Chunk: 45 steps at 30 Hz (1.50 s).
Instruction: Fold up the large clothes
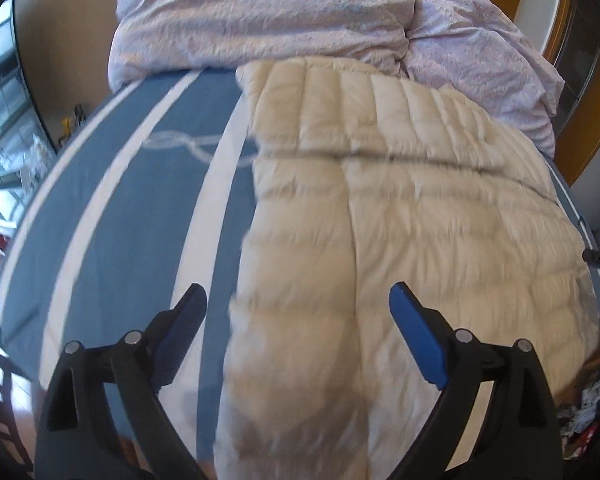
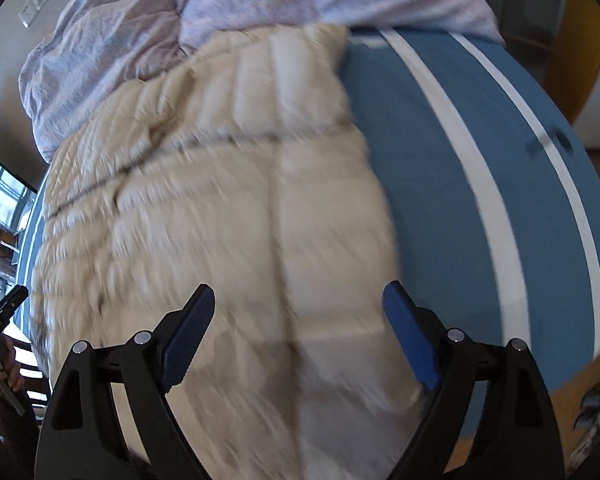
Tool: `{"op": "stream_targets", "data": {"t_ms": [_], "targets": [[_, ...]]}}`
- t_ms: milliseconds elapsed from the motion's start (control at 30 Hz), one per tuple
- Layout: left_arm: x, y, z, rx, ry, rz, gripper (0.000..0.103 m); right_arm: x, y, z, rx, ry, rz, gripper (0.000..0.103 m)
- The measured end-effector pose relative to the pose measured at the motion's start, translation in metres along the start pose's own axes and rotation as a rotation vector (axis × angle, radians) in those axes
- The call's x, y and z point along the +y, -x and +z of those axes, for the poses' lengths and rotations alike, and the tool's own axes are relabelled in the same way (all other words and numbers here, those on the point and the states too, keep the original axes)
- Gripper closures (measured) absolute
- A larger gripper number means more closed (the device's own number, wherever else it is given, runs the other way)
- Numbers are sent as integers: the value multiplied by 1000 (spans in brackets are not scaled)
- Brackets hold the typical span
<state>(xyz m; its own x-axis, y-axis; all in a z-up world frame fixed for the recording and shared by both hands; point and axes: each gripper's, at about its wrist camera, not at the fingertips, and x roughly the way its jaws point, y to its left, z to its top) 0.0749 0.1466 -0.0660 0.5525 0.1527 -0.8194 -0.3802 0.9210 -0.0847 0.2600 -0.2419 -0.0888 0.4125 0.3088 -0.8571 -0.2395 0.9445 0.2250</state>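
A cream quilted down jacket (image 1: 400,220) lies spread on a bed covered by a blue sheet with white stripes (image 1: 112,216). My left gripper (image 1: 298,300) hovers open above the jacket's near left part, its blue pads wide apart with nothing between them. In the right wrist view the same jacket (image 2: 220,208) fills the middle and left, blurred. My right gripper (image 2: 298,300) hangs open over the jacket's near right part, close to its right edge, holding nothing. The blue sheet (image 2: 440,168) lies bare to the right of the jacket.
A crumpled pale lilac duvet (image 1: 260,20) is heaped at the head of the bed, also visible as the duvet (image 2: 140,40) in the right view. A window (image 1: 4,120) stands at the left. Wooden floor and clutter (image 1: 588,408) show at the right bed edge.
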Motion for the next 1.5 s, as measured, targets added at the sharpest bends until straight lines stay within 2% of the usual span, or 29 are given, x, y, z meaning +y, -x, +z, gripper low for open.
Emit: {"op": "stream_targets", "data": {"t_ms": [200, 433, 600, 667, 867, 967, 1033, 1067, 1100, 1133, 1200, 1300, 1500], "targets": [[17, 4, -38, 32, 49, -26, 10, -40, 17, -46, 16, -76, 37, 15], [19, 6, -62, 45, 62, -65, 11, -53, 24, -71, 10, -101, 71, 19], [16, 9, -72, 39, 55, -73, 20, -58, 27, -86, 12, -107, 73, 31], [16, 11, -75, 35, 59, -81, 23, -62, 26, -91, 23, -125, 99, 36], [17, 16, -81, 28, 70, -90, 33, -60, 28, -103, 26, -120, 162, 43], [15, 18, -84, 25, 72, -94, 38, -58, 28, -106, 25, -111, 156, 47], [14, 19, -85, 25, 73, -95, 42, -59, 29, -107, 20, -116, 154, 55], [14, 19, -85, 25, 75, -95, 48, -60, 28, -108, 20, -121, 164, 66], [14, 19, -85, 25, 74, -93, 54, -62, 27, -108, 27, -132, 200, 72], [13, 19, -85, 25, 74, -91, 58, -62, 26, -108, 29, -138, 211, 74], [15, 19, -85, 29, 84, -88, 72, -60, 25, -108, 24, -131, 207, 84], [16, 21, -84, 28, 86, -84, 84, -55, 27, -105, 10, -124, 201, 91], [9, 32, -77, -5, 40, -53, 94, -49, 44, -90, -50, -109, 186, 93]]}}
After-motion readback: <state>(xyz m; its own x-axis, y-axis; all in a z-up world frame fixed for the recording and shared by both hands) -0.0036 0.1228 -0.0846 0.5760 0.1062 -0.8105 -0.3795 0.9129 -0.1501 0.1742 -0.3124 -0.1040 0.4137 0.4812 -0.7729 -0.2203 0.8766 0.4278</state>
